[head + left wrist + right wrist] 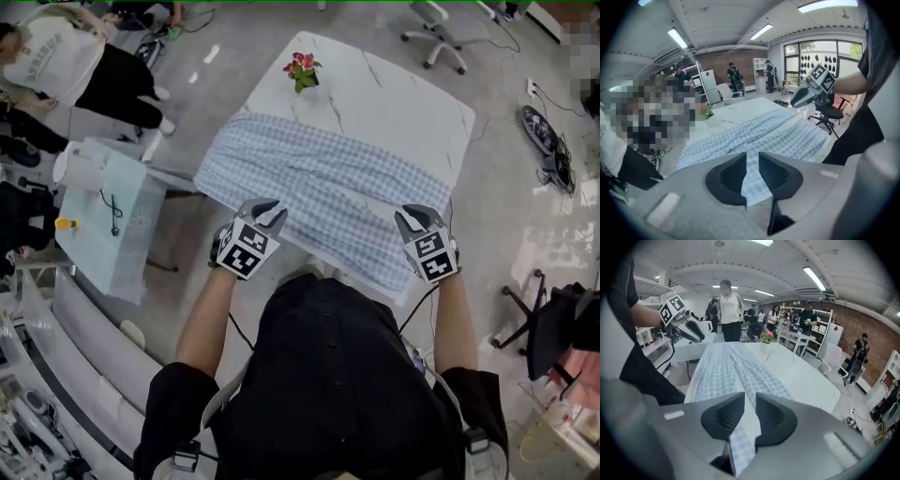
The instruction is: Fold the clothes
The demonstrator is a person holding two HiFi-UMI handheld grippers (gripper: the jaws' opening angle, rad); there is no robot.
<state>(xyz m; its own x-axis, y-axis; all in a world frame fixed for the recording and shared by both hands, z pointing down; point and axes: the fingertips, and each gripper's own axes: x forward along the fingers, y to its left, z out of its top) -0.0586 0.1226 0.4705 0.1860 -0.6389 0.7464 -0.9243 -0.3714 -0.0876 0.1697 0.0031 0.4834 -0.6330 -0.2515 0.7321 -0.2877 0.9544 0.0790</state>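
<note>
L hand-held gripper, R hand-held gripper: jaws nearly closed, each clamping checked cloth.

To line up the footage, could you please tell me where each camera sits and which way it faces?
Head view: on the person's head, looking steeply down at the blue checked garment on the white table; shows torso, forearms, left gripper, right gripper.
Left gripper view: on the left gripper, looking along its jaws across the garment; shows the right forearm.
Right gripper view: on the right gripper, likewise; shows the left forearm.
Shared: both gripper views show the garment and the opposite gripper.
</note>
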